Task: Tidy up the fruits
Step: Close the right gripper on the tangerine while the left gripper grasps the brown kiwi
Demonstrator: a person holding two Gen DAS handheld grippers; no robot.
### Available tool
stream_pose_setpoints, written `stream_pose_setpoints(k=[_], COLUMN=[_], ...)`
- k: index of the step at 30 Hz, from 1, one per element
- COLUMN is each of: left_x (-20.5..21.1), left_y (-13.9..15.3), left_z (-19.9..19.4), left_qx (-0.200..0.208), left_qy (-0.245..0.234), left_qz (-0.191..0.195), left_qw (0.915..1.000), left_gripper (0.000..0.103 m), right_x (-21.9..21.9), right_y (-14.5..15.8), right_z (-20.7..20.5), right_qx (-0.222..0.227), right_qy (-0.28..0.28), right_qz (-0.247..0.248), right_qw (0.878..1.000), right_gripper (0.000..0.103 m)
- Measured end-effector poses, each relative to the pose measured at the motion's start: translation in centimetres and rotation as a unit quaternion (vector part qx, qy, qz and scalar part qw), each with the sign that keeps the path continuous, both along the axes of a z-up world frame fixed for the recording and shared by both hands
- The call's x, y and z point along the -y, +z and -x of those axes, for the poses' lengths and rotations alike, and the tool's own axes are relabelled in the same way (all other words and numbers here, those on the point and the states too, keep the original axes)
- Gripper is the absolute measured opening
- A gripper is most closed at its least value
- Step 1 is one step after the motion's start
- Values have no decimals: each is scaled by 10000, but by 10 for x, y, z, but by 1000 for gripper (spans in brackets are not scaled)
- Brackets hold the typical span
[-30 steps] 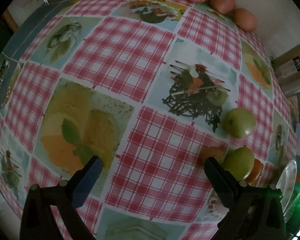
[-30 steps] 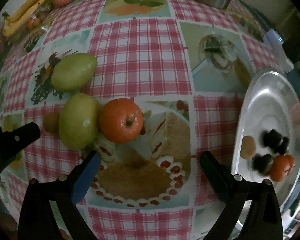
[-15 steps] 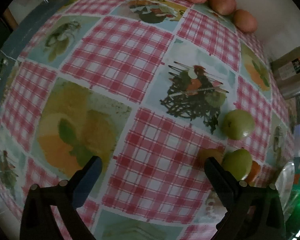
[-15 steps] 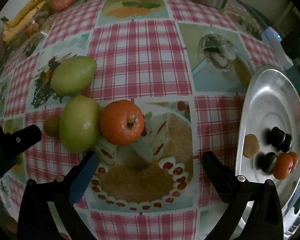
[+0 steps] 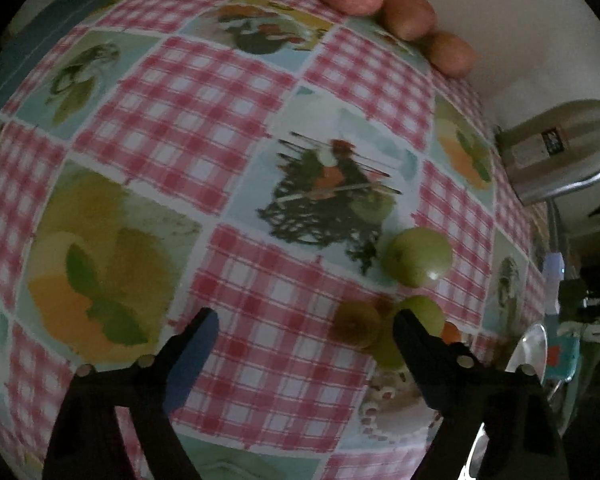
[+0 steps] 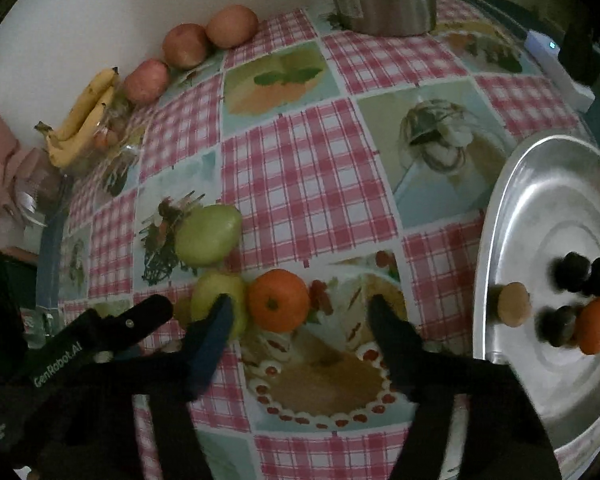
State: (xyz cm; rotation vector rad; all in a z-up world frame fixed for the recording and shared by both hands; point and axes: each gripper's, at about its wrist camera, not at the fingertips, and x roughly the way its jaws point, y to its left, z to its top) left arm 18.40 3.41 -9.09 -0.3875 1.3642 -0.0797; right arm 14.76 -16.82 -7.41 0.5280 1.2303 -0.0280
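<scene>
Right gripper (image 6: 300,308) hangs over the checked tablecloth (image 6: 300,184), jaws closing, half-wide, around the orange (image 6: 278,299) w/o touching it. Two green fruits sit just left: near one (image 6: 216,292) touching the orange, far one (image 6: 208,234) beside it. Left gripper (image 5: 306,326) is fairly wide, jaws closing, nothing between; small brown fruit (image 5: 354,322) by its right finger. Metal plate (image 6: 540,216) on the right holds dark fruits + orange ones.
</scene>
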Motion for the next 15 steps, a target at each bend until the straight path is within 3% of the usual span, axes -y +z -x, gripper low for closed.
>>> stream_pose_setpoints(k=[2,7,10,15], left_x=[4,10,7,-2], left_y=[-3,-6,-8,-12], left_z=[-2,-2,1,3], left_qx=[5,86,17,-67], left_qy=[-4,78,158,370], left_qz=[161,542,806,1154], left_qw=[9999,9985,9966,9926], left_gripper=[81,63,47,37], right_x=[-1,-3,-6,-8], right_y=[-6,-7,-7,-5], right_z=[1,3,3,2], right_qx=[-42,36,44,108], right_qy=[-19,-78,-76,-34], right_qz=[-124,-315,-432,-464], right_qw=[9999,9995,9990,9989], right_gripper=[52,50,46,38])
